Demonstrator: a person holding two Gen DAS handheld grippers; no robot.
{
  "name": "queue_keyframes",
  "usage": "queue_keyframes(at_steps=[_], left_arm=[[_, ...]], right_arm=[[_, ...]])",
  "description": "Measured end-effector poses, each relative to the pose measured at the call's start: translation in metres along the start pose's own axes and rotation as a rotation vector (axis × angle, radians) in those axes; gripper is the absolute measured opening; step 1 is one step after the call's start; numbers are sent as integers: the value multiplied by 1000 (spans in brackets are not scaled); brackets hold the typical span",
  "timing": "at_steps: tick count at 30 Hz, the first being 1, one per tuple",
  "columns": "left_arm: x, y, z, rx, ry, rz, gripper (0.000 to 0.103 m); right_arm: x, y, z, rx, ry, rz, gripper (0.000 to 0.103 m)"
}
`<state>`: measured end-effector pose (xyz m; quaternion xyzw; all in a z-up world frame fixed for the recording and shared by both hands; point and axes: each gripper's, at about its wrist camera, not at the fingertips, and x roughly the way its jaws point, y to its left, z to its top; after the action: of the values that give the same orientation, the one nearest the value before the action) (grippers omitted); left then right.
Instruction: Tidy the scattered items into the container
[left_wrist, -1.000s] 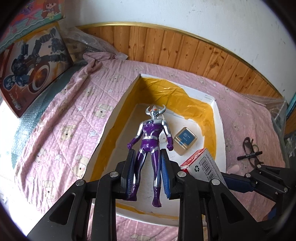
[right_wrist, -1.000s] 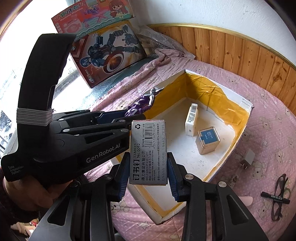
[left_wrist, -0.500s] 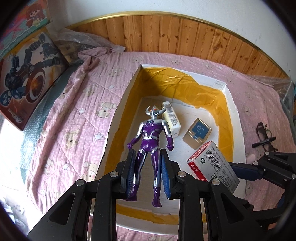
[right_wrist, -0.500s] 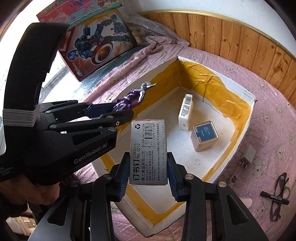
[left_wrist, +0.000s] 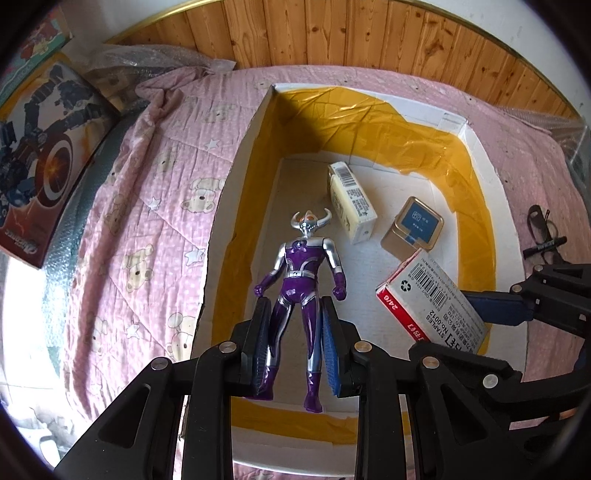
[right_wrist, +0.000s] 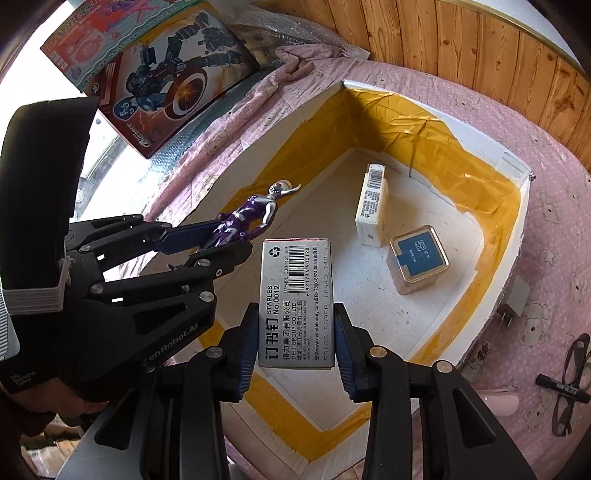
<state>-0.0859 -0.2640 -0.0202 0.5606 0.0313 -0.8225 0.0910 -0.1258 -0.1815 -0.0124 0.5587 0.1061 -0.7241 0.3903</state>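
Two small boxes are lying in the container (right_wrist: 517, 206) while the left gripper (left_wrist: 295, 343) is clamping a figure (left_wrist: 301, 280), the right gripper (right_wrist: 295, 343) a staple box (right_wrist: 295, 302), glasses (right_wrist: 569, 384) waiting lower right.

**Bed & what's on it**

Bed (left_wrist: 147, 221) w/ pink bear-print quilt, wood panelling behind. Directly on quilt: white box (right_wrist: 517, 236) lined w/ yellow tape, mid-bed; small white plug (right_wrist: 515, 301) just beside box's right wall; glasses (right_wrist: 569, 384) & black marker (right_wrist: 563, 384) near right edge, overlapping. Toy boxes (right_wrist: 173, 85) propped at far left.
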Motion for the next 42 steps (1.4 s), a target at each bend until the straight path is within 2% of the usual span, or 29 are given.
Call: queue_keyframes(at_steps=[12,14,15,16,17,21,25,33,36,42], left_arm=[[30,3,38,29,93,18,28],[36,6,42,13,98,46,29],[38,9,43,4,108,56,37],[39,12,43,-8,114,53,44],[38,14,41,-18,114,36,44],[23,13,32,-47,100,24,44],[-11,11,18,-60,26,27,47],[-90,-23,-33,20,-194,22,48],[-114,-46,-54,76,-294,21,48],[-146,-104,-90,159,-398,-81,48]], right_arm=[[33,-3,4,75,111,50,40],[38,-5,5,104,125,55,40],[39,-6,6,112,130,62,47],[39,-7,6,120,128,71,59],[36,-8,5,130,116,74,63],[16,-9,-5,131,62,108,65],[-16,-3,-24,98,-42,146,65],[-75,16,-91,-50,-300,71,65],[-84,12,-115,-72,-350,51,65],[-96,-27,-158,-12,-392,61,64]])
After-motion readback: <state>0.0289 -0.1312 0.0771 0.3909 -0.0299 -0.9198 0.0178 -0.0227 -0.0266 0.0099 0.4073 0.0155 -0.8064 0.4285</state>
